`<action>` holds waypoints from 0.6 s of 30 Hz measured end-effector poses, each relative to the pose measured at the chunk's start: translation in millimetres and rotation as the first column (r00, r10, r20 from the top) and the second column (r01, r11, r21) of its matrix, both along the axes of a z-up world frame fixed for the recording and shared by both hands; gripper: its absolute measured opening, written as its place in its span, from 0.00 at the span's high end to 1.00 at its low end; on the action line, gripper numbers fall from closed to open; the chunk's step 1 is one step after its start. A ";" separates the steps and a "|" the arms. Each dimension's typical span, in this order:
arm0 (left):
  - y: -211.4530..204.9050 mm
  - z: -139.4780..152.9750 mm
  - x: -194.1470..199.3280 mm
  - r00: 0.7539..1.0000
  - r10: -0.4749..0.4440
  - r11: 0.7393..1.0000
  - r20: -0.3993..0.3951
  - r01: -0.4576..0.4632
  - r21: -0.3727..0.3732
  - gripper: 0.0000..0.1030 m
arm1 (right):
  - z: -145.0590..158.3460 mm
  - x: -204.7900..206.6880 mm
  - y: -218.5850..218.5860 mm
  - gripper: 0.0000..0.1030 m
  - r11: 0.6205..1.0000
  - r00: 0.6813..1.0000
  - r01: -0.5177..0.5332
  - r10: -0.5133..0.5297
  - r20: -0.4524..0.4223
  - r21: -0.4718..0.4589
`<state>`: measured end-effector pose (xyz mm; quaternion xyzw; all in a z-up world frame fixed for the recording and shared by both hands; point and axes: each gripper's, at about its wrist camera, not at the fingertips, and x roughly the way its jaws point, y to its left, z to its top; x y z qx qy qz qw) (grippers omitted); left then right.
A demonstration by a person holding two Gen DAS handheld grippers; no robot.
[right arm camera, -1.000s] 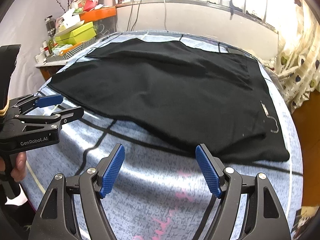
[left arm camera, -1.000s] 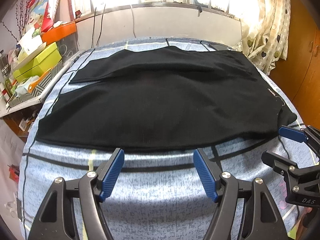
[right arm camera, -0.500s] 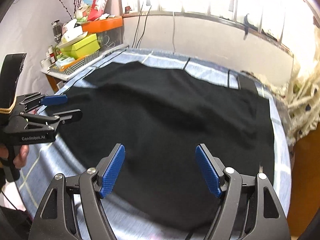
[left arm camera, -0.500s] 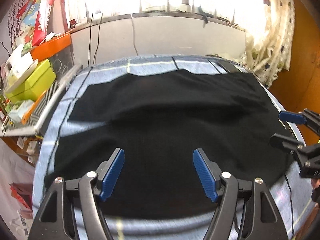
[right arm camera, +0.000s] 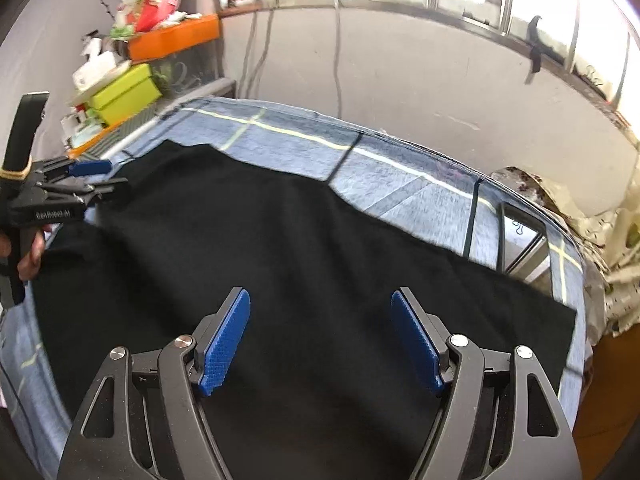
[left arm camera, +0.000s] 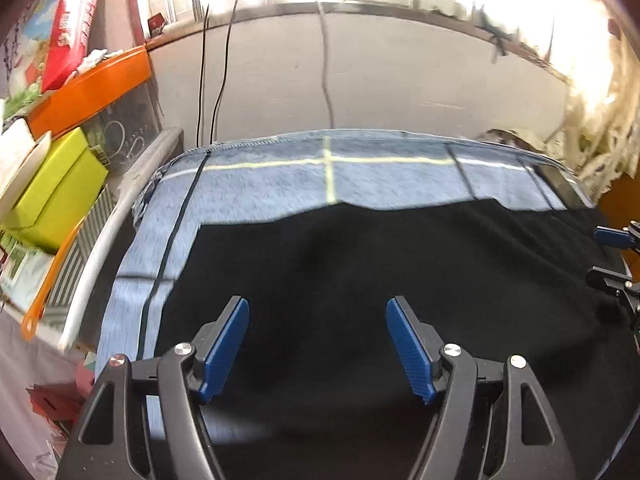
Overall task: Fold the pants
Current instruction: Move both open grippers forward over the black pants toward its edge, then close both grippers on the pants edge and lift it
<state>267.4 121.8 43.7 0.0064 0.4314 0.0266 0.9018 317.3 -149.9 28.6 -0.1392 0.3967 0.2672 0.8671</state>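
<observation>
Over the black pants (left arm camera: pixel 380 300) spread flat on the table (left arm camera: pixel 280 184), both hand-held grippers, left (left arm camera: pixel 318 344) and right (right arm camera: pixel 320 340), hover with jaws apart, probably seeking the far edge.

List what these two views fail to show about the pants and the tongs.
- Near edge of the black pants: left wrist view, hidden behind the left tongs.
- Pants' waistband and leg ends: both views, dark blurred cloth shows no detail.
- Right tongs: left wrist view, cut off by the right edge.
</observation>
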 end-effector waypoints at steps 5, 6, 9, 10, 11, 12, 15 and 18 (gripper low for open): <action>12.8 -16.0 47.6 1.000 0.004 1.000 -0.031 -0.004 -0.001 0.28 | -19.4 56.3 4.0 0.28 0.999 1.000 -0.006 0.004 -0.029 -0.052; 14.0 -19.2 54.9 0.999 -0.001 1.000 -0.038 0.001 -0.008 0.28 | -23.4 65.2 3.8 0.28 0.998 0.999 -0.011 0.009 -0.035 -0.063; 14.3 -29.0 72.9 0.998 -0.006 1.000 -0.056 0.006 -0.003 0.29 | -33.3 87.6 4.0 0.28 0.996 0.999 -0.019 0.015 -0.050 -0.082; 14.2 -33.7 78.4 0.997 -0.013 1.000 -0.071 0.012 -0.008 0.28 | -36.3 95.2 3.2 0.28 0.996 0.998 -0.023 0.019 -0.058 -0.083; 13.6 -38.1 82.6 0.996 -0.016 1.000 -0.086 0.016 -0.008 0.28 | -37.8 99.6 2.4 0.28 0.996 0.998 -0.023 0.018 -0.060 -0.082; 12.5 -42.5 86.0 0.995 -0.016 1.000 -0.097 0.016 -0.001 0.28 | -38.8 104.5 0.9 0.28 0.997 0.997 -0.030 0.025 -0.071 -0.066; 8.8 -45.8 88.8 0.996 -0.038 0.999 -0.081 0.039 0.005 0.28 | -40.7 112.8 -2.6 0.30 0.999 0.994 -0.043 0.039 -0.107 -0.029; 1.7 -45.1 85.9 0.995 -0.070 0.997 -0.067 0.071 0.016 0.43 | -36.6 105.1 -2.5 0.77 0.995 0.991 -0.101 0.099 -0.087 -0.014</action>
